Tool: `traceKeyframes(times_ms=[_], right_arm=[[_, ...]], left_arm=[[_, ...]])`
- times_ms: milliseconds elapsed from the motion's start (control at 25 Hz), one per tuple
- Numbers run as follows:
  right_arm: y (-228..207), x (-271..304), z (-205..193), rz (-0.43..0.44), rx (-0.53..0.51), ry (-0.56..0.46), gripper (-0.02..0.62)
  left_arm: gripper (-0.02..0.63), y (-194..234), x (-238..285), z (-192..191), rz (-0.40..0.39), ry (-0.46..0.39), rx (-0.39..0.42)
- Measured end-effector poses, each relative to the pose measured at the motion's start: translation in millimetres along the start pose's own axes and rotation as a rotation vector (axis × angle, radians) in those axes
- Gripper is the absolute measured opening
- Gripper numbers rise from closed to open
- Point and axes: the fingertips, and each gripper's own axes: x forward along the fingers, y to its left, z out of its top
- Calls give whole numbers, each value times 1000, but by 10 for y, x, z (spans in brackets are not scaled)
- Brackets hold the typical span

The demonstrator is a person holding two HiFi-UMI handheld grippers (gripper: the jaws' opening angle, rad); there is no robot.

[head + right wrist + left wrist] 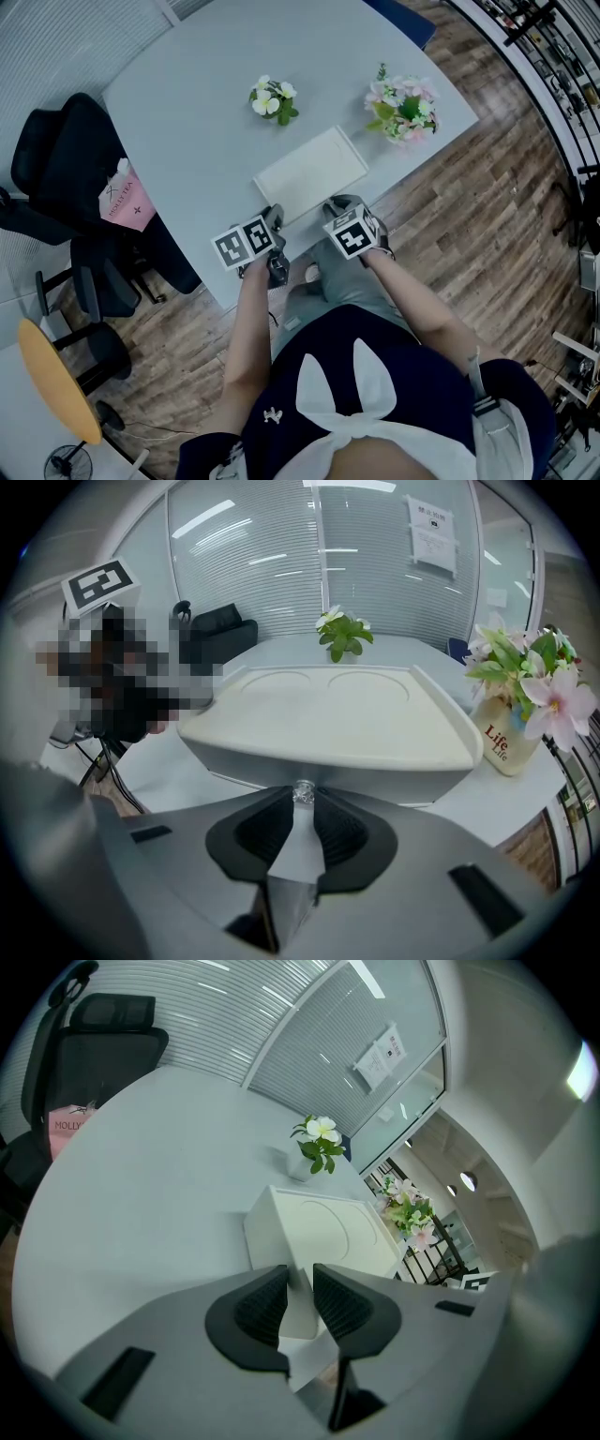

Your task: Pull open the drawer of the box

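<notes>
A flat white box (309, 173) lies near the front edge of the grey table (187, 103). In the right gripper view its drawer front faces me, with a small clear knob (302, 792) at the middle. My right gripper (302, 804) is shut on that knob, pinching it at the jaw tips. In the head view the right gripper (339, 204) sits at the box's near right side. My left gripper (274, 217) is at the box's near left corner. In the left gripper view, the left gripper (300, 1288) holds the box (328, 1227) by that corner, which sits between the pads.
A small pot of white flowers (273, 98) stands behind the box, and a vase of pink flowers (403, 105) at the back right, close to the table edge. A black office chair (66, 159) with a pink bag (125, 199) stands left of the table.
</notes>
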Motion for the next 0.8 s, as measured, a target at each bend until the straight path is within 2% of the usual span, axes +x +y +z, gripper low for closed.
traceKeyframes(times_ms=[800], right_arm=[[25, -72, -123, 5, -11, 21, 74]], left_arm=[[100, 9, 5, 2, 9, -5, 4]])
